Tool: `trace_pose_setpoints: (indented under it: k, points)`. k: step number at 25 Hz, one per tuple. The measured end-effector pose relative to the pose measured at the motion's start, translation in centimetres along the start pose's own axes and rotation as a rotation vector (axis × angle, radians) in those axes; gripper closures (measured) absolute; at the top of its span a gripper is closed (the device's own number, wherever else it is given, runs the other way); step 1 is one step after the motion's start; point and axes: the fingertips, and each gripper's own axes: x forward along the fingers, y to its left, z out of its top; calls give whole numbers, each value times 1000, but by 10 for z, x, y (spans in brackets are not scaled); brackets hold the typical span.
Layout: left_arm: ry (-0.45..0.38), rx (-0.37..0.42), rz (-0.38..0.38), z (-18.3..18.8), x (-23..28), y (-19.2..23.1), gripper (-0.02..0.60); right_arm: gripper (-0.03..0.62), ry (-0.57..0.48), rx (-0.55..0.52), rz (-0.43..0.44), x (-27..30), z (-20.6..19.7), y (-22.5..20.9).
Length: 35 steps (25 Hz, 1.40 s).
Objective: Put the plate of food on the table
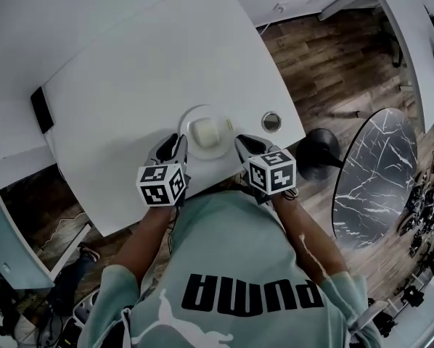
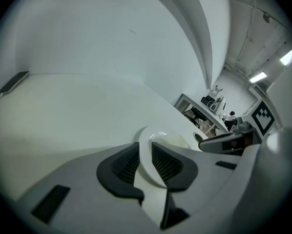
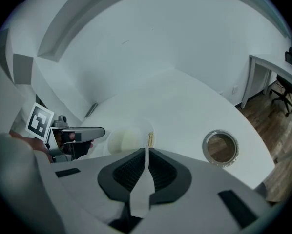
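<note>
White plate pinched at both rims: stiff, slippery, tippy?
Probably rigid: the plate shows no sag between left gripper and right gripper. Glossy rim, thin pinches: may slip. The food sits central, so tipping seems unlikely.

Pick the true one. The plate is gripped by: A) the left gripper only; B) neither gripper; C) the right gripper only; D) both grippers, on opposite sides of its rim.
D: the left gripper and the right gripper each have their jaws closed on the rim of the plate, one on each side.
</note>
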Motion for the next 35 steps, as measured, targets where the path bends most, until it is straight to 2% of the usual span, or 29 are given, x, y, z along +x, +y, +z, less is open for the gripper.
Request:
trace_pose_setpoints:
  k: [11,16,20,27,32,35]
  points:
    - [84,-48,-61,-11,21,12,497,554,35,176,7,16,-8,-9]
    - [106,-42,-91,-8,26,9,497,540,49,257,35,22,-9,-8]
    - [153,-31,-105,-11,29,5,497,540,50,298,40,23,-10,-8]
    - [173,-46,-118,-11,32,6,505,540,46,364,63,27,-12,-6]
    - [189,-85,-134,-11,33,6,512,540,35,438,89,30,-12,-6]
    - [199,-135,-142,-12,33,7,517,541,29,455,96,29,-12,-5]
